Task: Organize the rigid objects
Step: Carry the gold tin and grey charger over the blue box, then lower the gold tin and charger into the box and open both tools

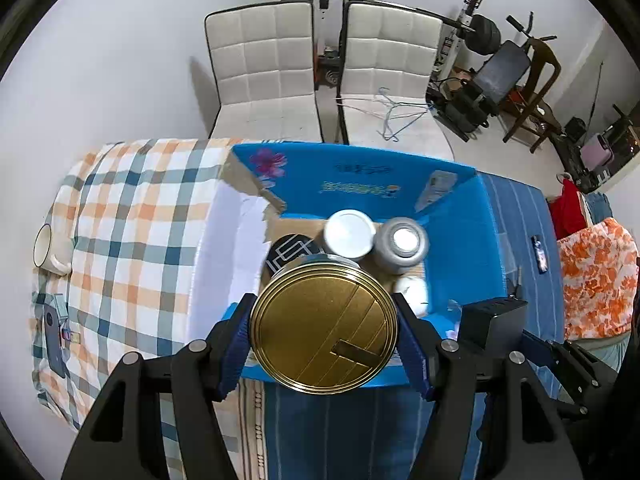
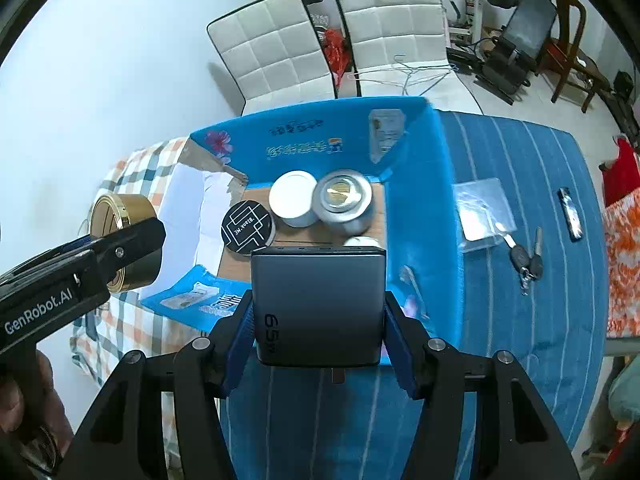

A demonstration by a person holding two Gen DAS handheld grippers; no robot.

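A white mug (image 1: 47, 249) sits far left on the checked cloth (image 1: 132, 216). The left tongs (image 1: 324, 344) clamp a gold tin (image 1: 324, 326) above the blue box (image 1: 360, 172) (jars inside); the right tongs (image 2: 318, 344) grip a grey charger (image 2: 318, 304) beside it.

gold tin (image 1: 324, 326), dark grey charger (image 2: 318, 306), bright blue box (image 1: 486, 248), orange-and-blue checked cloth (image 1: 132, 216), blue white-striped cloth (image 2: 524, 152), white mug (image 1: 48, 248)

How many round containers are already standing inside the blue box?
3: a black tin at the left, a white-lidded jar in the middle, a silver canister at the right. A white object nearer the grippers is partly hidden; more may be hidden.
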